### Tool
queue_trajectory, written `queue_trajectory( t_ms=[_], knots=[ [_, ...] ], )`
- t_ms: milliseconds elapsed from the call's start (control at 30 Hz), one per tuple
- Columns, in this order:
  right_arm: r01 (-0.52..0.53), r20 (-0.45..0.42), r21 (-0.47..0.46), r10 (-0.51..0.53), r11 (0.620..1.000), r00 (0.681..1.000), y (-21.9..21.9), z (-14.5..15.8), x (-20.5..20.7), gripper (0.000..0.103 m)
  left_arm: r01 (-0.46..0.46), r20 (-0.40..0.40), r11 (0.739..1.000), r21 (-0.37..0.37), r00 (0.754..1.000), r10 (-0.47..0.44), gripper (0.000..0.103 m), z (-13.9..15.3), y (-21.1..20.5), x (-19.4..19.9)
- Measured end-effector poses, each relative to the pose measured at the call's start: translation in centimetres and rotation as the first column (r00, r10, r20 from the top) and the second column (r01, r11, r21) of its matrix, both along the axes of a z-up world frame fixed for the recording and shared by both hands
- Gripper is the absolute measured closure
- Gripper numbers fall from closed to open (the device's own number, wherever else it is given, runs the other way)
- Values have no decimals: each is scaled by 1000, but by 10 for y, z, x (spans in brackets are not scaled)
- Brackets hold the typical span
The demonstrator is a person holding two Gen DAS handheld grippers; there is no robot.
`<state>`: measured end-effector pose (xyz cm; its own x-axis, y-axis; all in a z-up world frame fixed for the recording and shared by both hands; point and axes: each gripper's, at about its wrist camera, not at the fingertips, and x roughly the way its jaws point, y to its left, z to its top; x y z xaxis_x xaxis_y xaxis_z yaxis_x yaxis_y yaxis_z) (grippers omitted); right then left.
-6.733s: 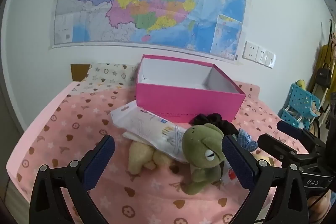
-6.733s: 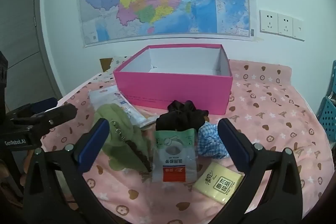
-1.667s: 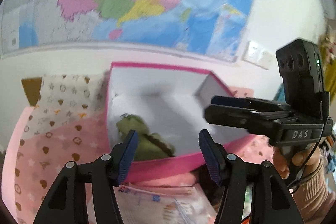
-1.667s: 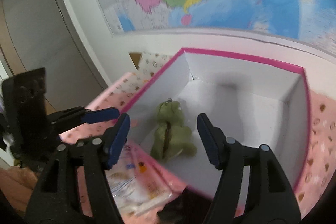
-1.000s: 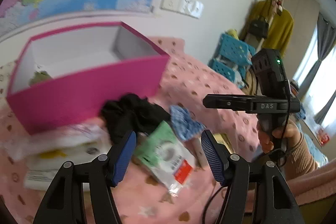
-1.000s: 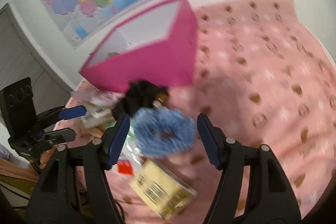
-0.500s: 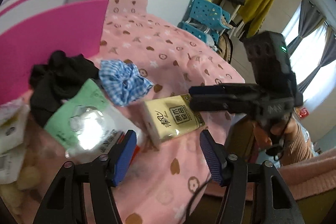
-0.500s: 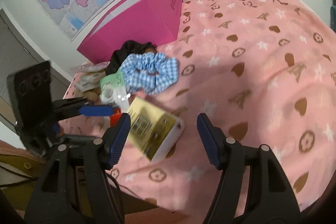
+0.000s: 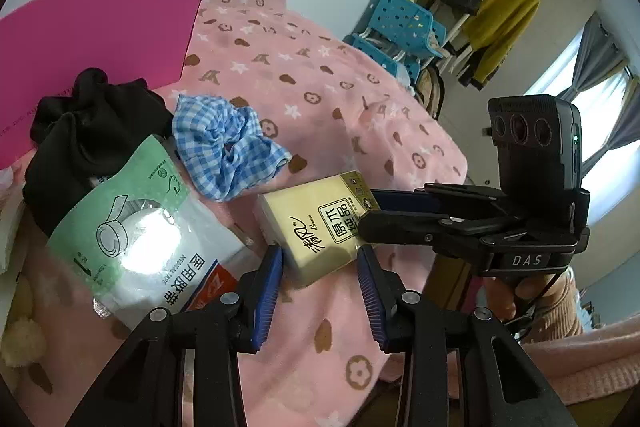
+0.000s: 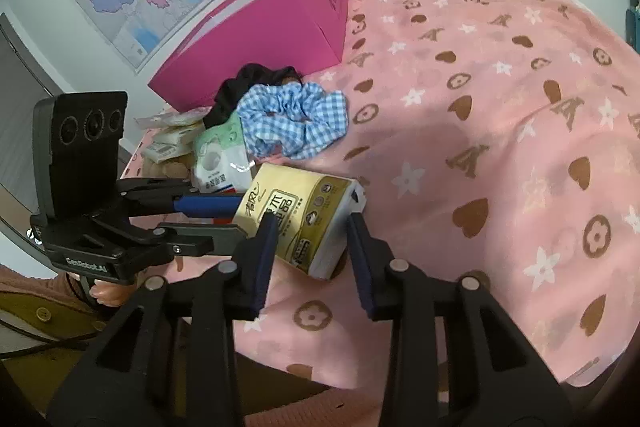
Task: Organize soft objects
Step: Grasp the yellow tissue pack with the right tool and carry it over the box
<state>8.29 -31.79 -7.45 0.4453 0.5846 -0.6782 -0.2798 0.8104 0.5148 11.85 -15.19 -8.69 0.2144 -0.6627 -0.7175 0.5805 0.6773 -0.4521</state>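
1. Both grippers now sit at the near edge of the bed, converged on the yellow tissue pack. Half a second ago the fingers were wider apart and the pack lay free ahead of them.
2. Left gripper: fingers narrowed, one on each side of the pack's near end. Pads look touching or just off it; cannot tell if it is a firm clamp.
3. Right gripper: same picture from the other side, fingers flanking the pack's short end, contact unclear. In the left wrist view its fingers reach the pack's far corner.
4. The pack lies flat near the bed's front edge, slightly skewed.
5. Just behind it, the green-and-white tape packet lies flat beside the left finger.
6. Next back, the blue checked scrunchie is near the pack, not touching it, and overlaps the packet's top edge.
7. The black fabric bundle sits behind both, against the front wall of the pink box.
8. The green plush dropped into the box earlier is hidden from both views now.
9. Open room: the bed's right half is bare blanket out to its right edge. The left side is crowded with white packets.
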Motion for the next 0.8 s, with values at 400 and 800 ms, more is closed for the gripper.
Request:
queue_trajectory(
  t_ms=[400,800],
  knots=[
    [-44,150,2,43,999,988,12,61,12,64,-26,191,999,-41,981,33,65,60,16,-17],
    [-143,292,21,131,989,948,63,113,101,64,-217,349,974,-63,910,225,65,121,67,24]
  ],
)
